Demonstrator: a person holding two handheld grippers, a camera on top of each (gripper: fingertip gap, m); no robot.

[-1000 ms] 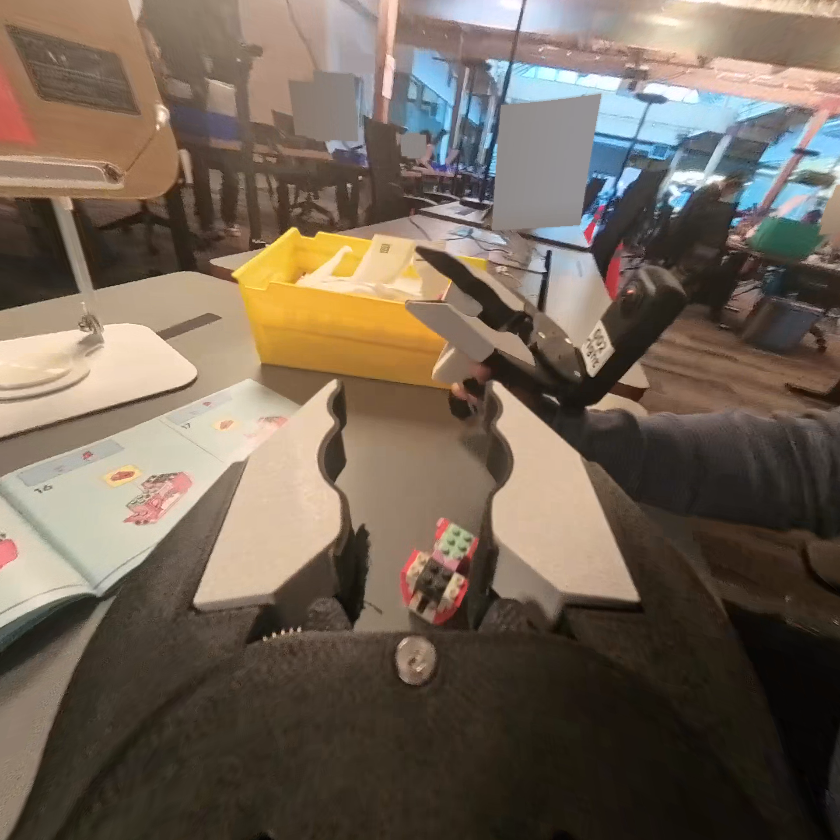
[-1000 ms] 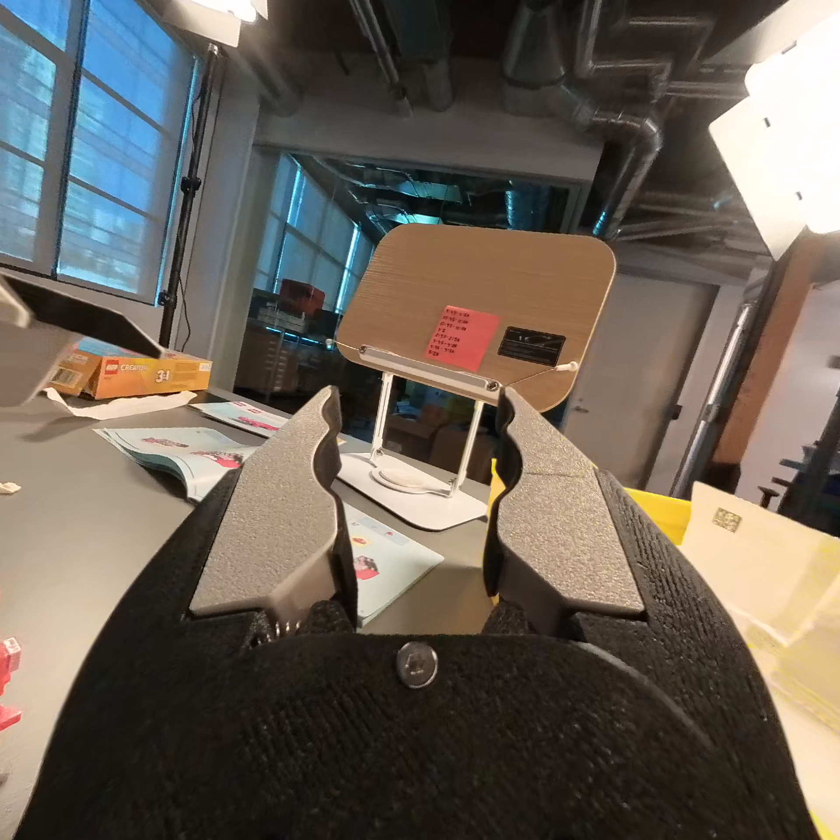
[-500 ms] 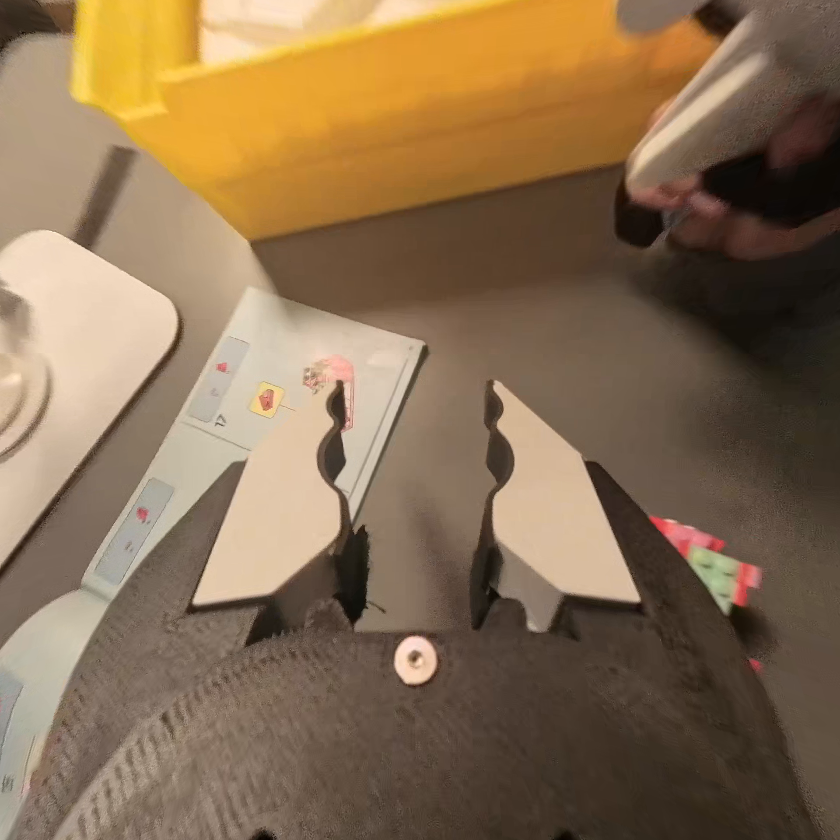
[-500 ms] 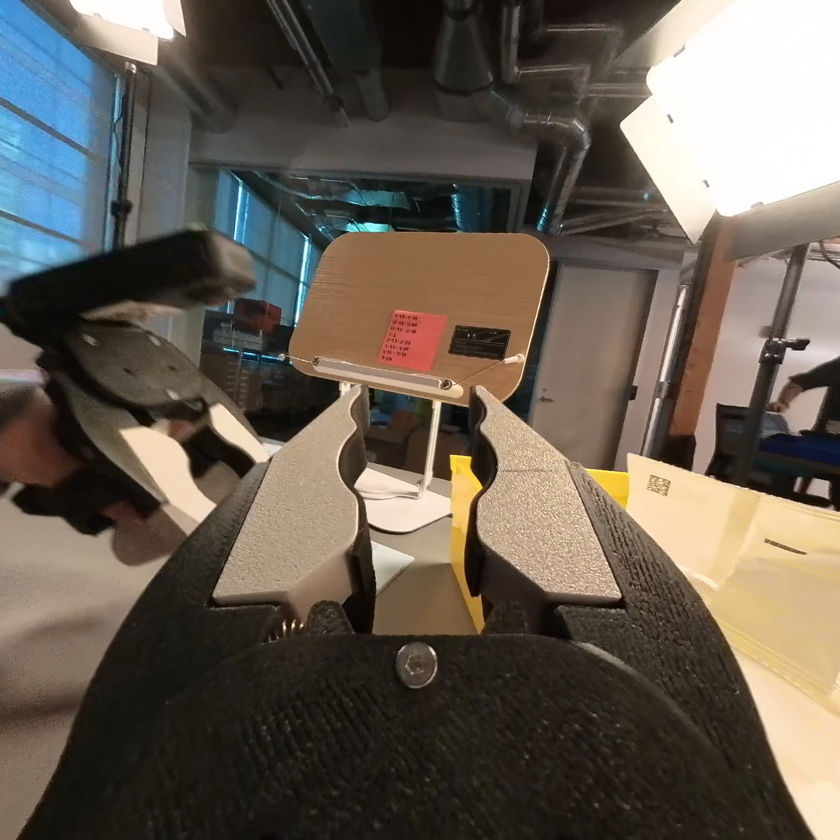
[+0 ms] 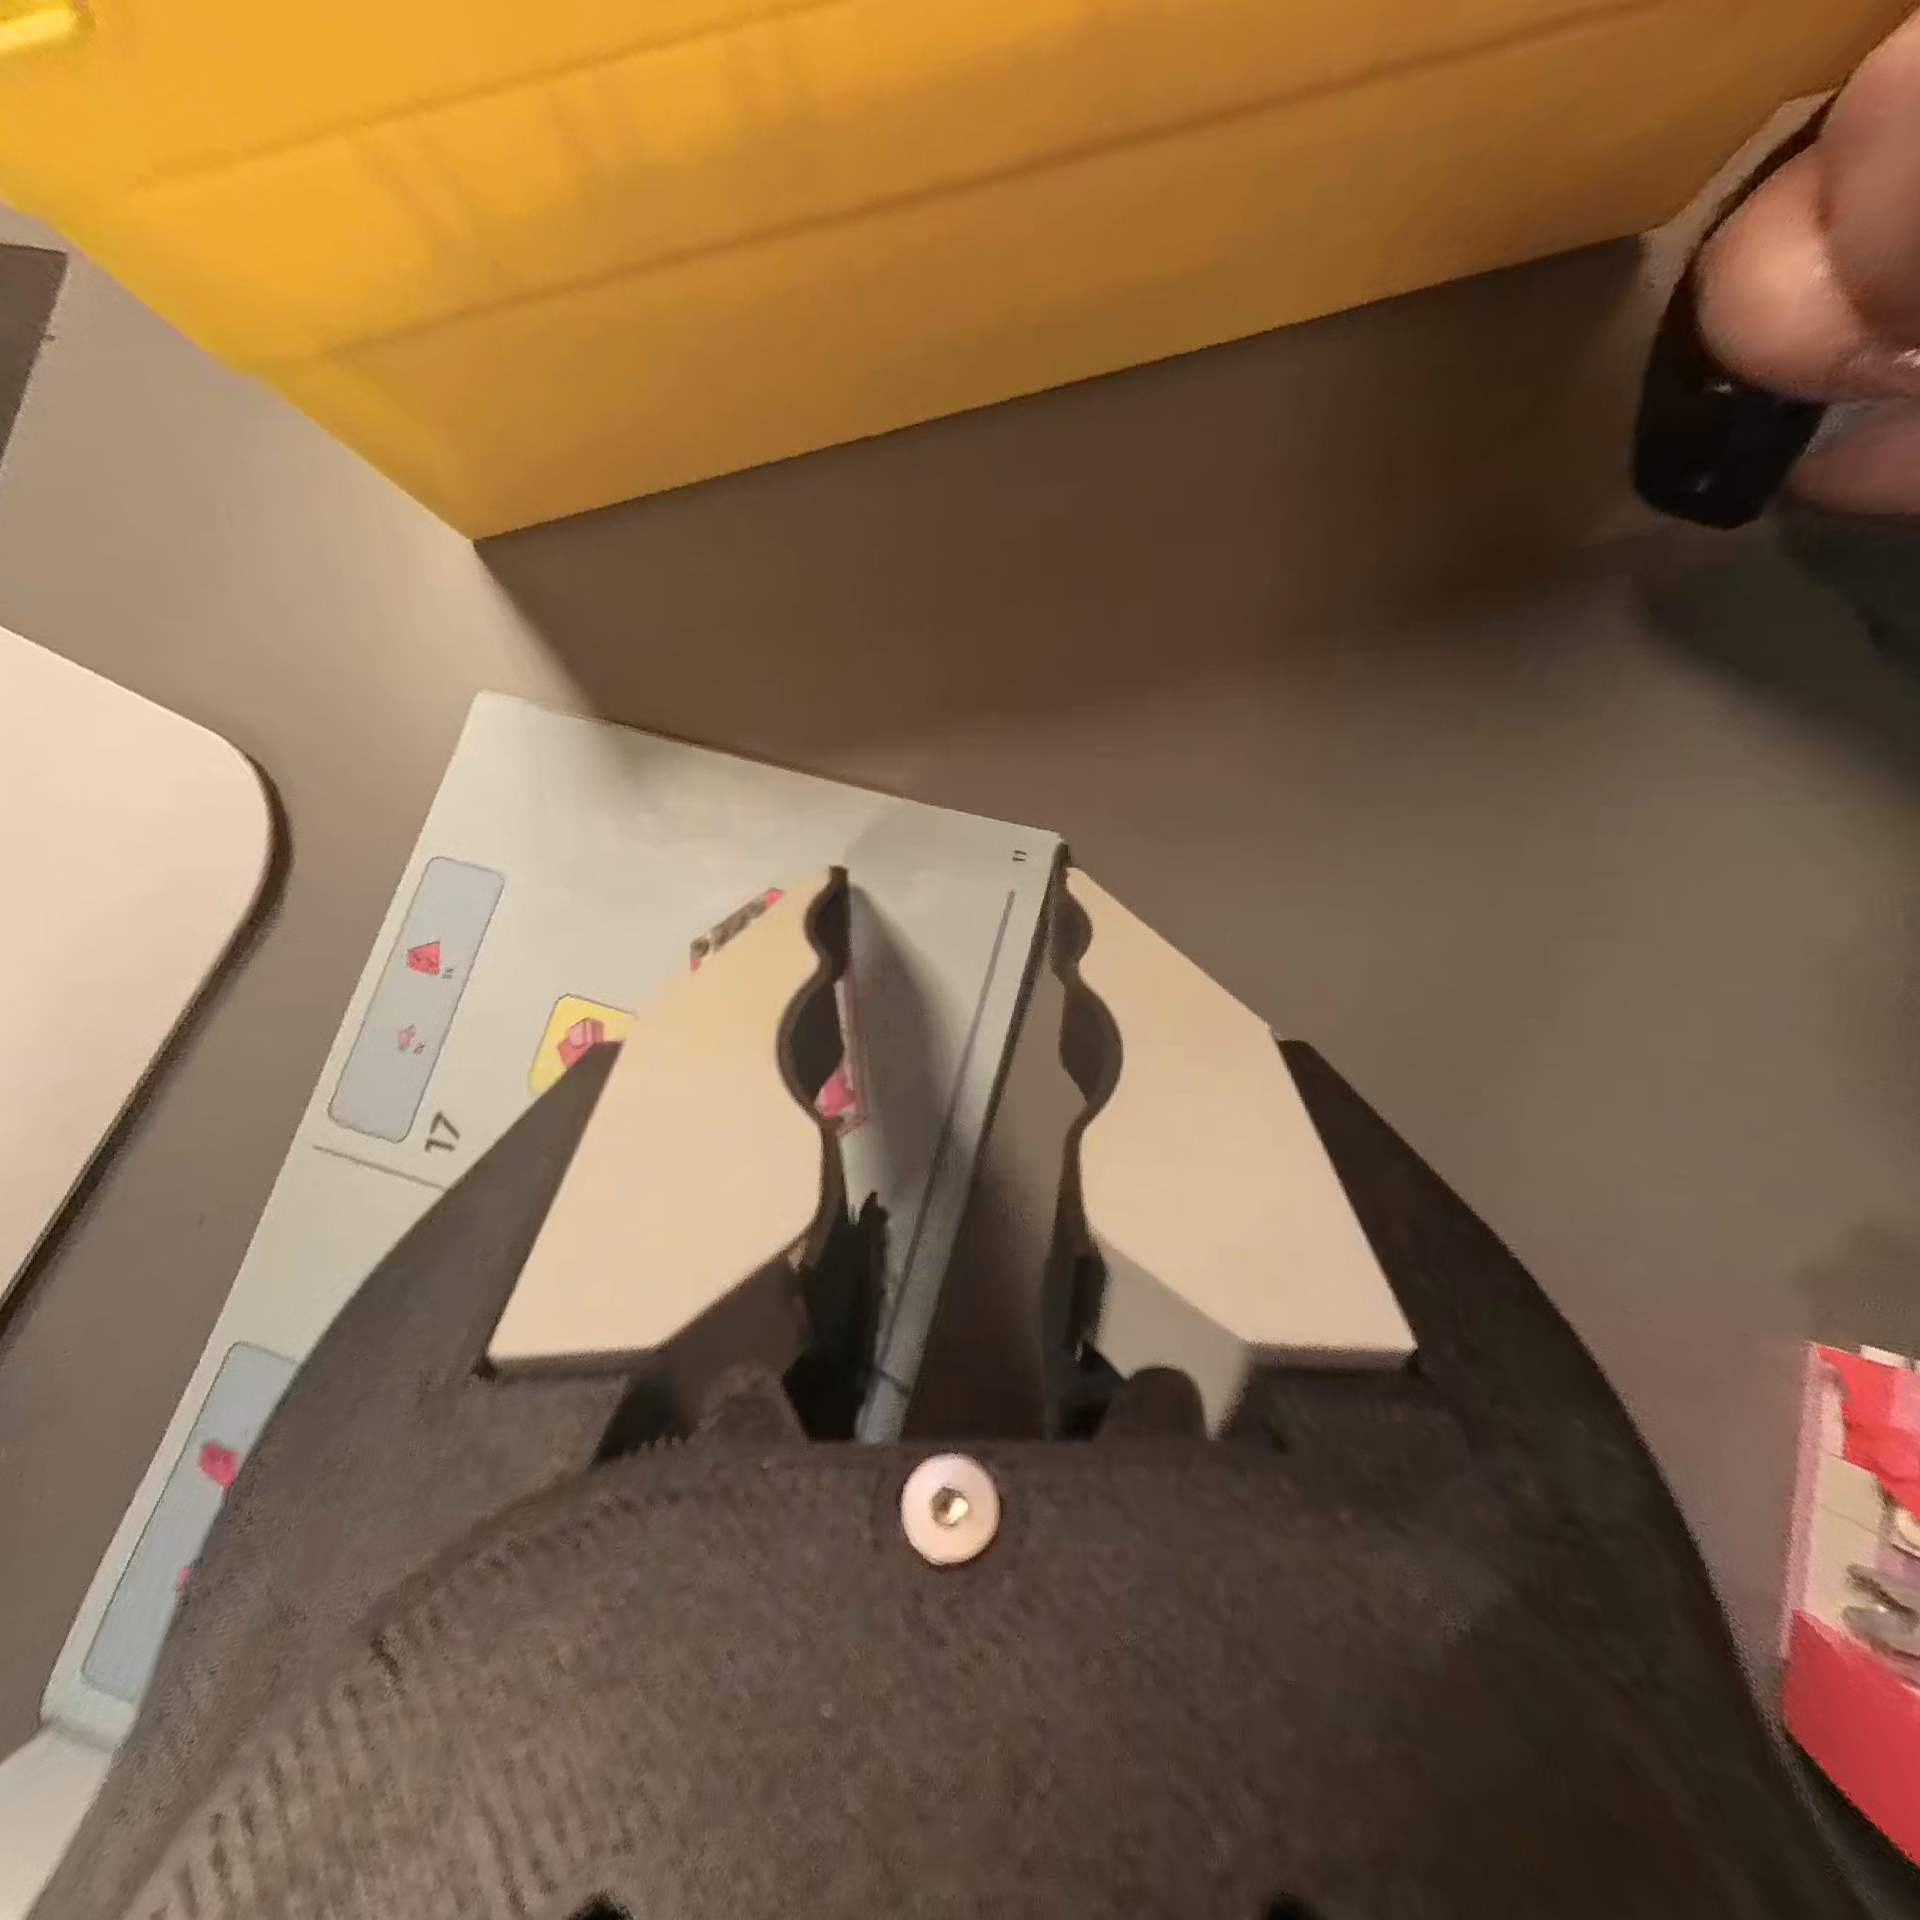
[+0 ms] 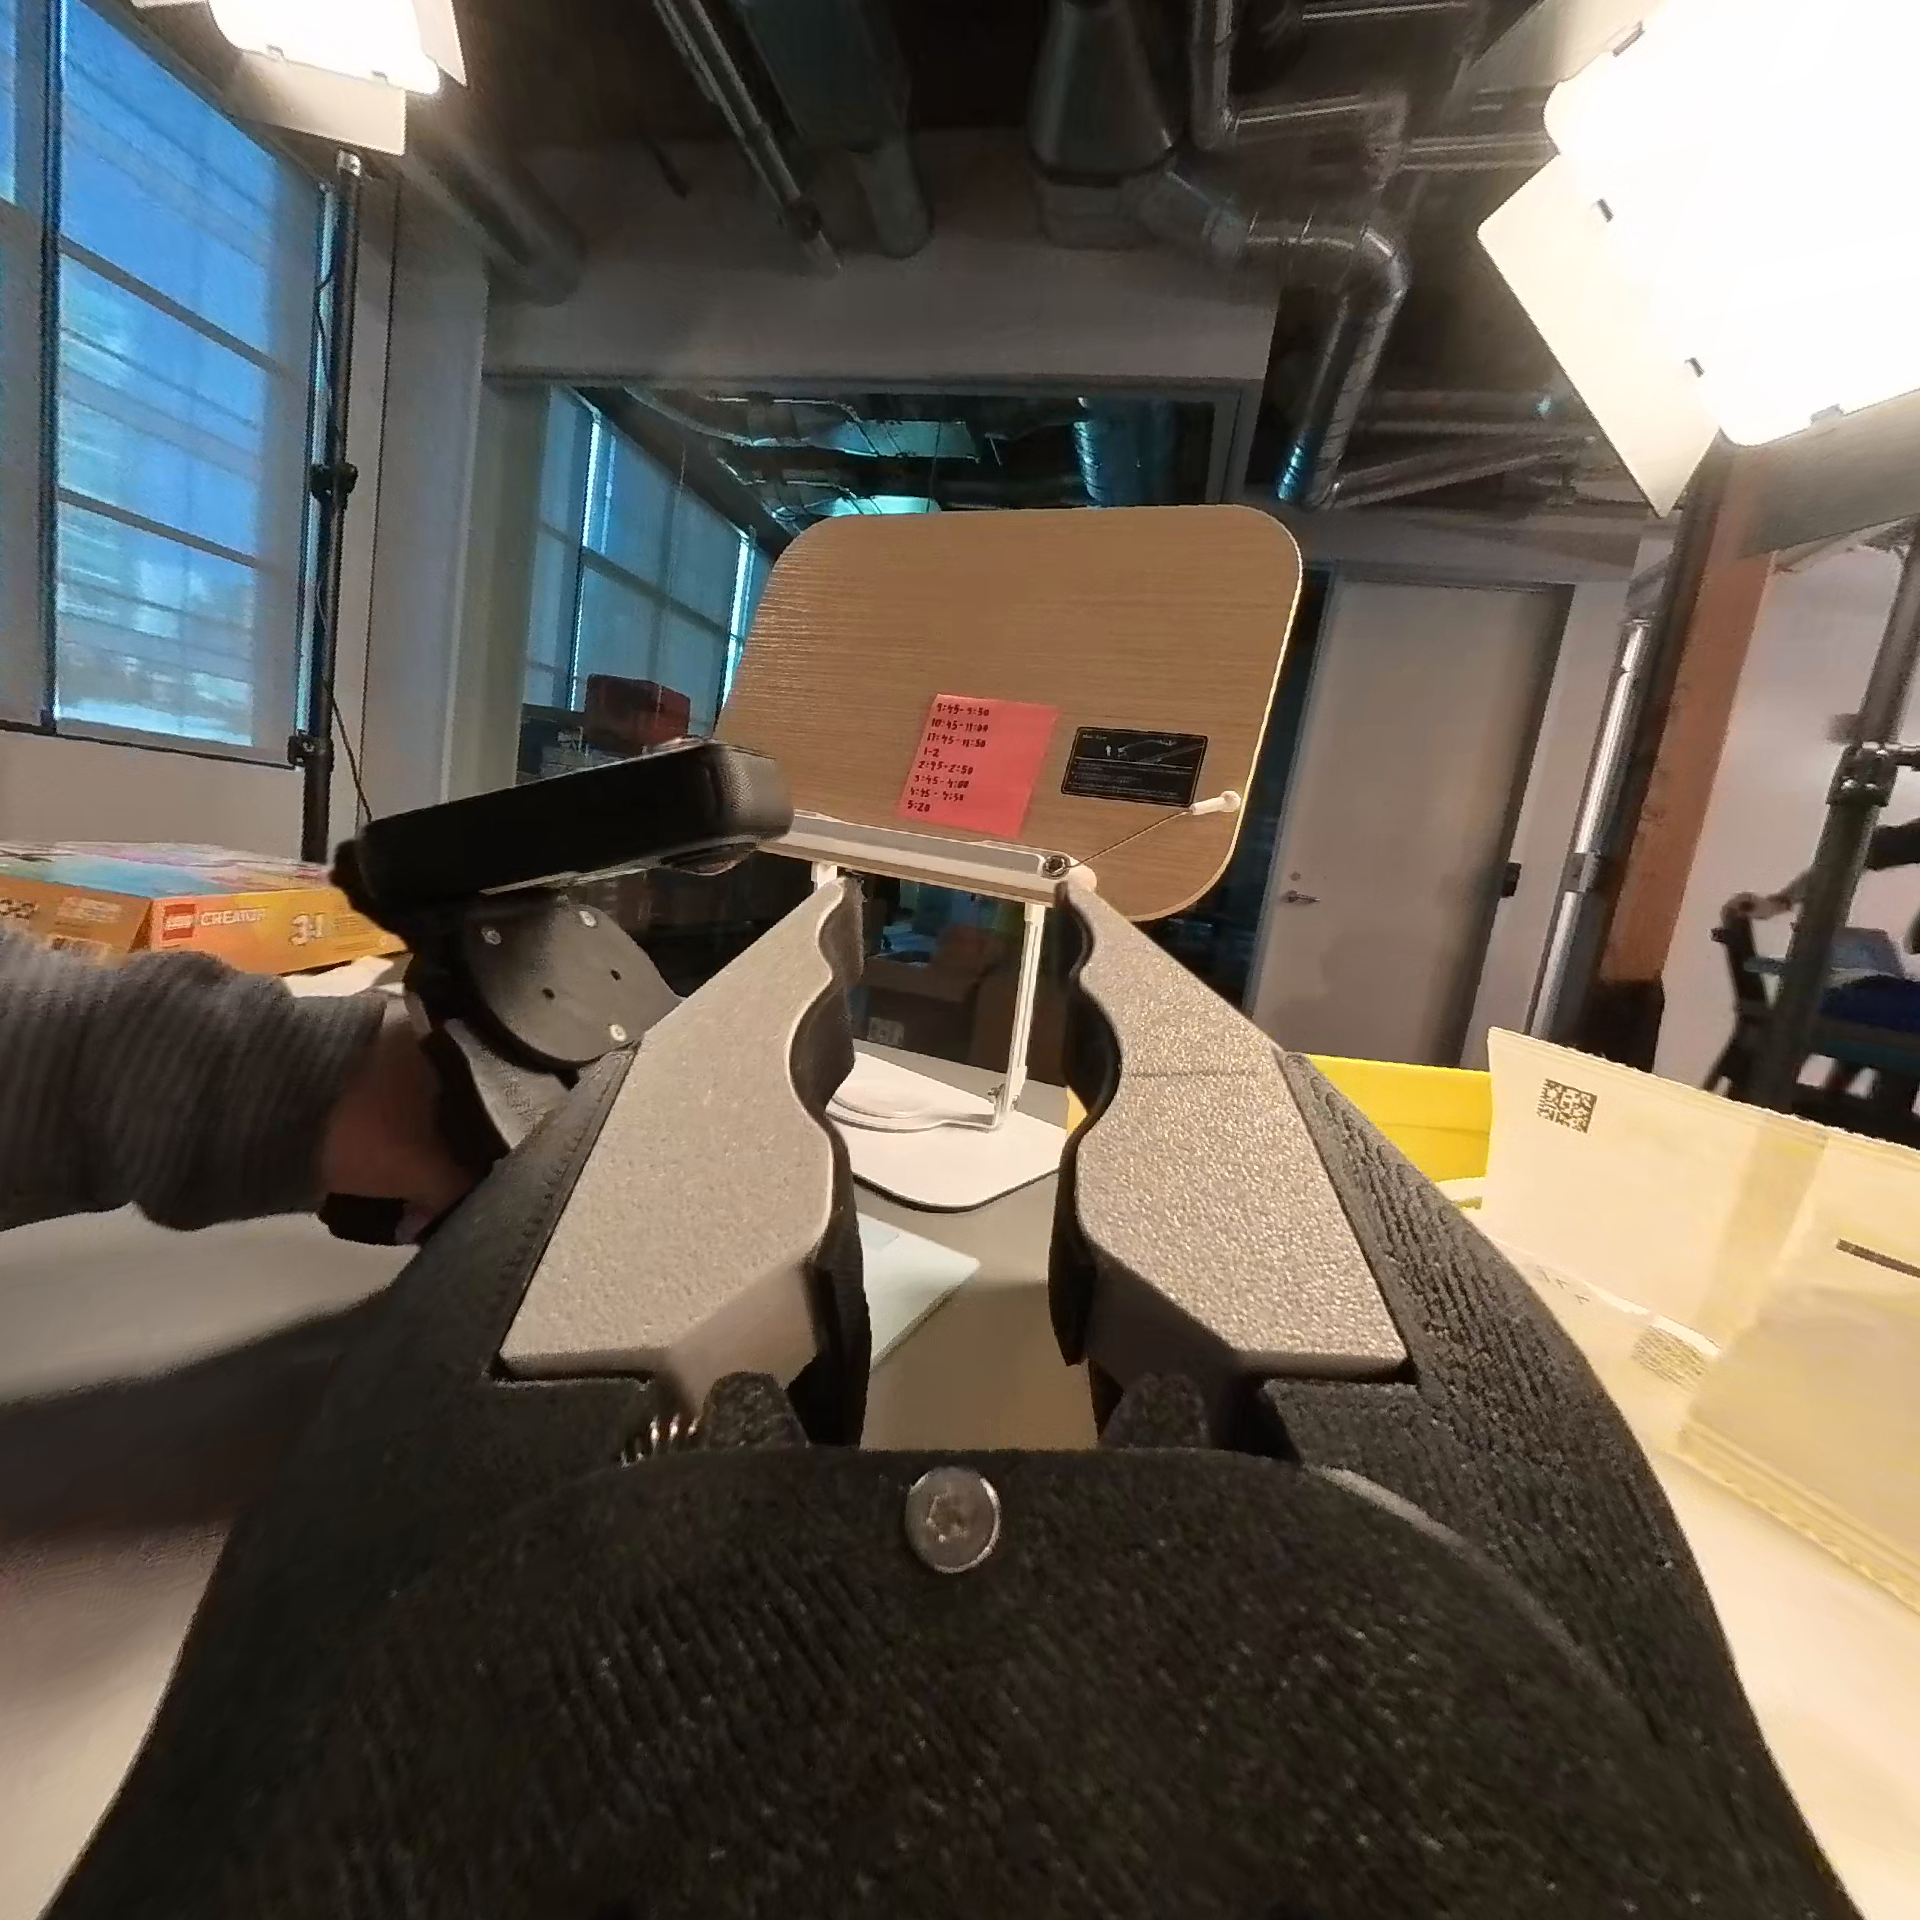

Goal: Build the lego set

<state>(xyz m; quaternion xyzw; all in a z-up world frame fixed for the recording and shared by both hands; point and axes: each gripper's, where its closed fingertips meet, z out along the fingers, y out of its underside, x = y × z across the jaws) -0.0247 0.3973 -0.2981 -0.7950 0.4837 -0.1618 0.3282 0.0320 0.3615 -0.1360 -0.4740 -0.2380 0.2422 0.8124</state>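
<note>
The smooth grey surface lies bare beside the yellow bin. Near the bin's wall, the left tongs straddle the booklet's lifted page edge, unclenched. The right tongs gape, bare, above the bin.

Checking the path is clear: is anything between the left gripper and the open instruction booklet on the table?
Nothing visible does. The left gripper has its open fingers right over the instruction booklet corner, the page showing between them. The yellow bin lies beyond, and the red brick model sits off to the right.
</note>
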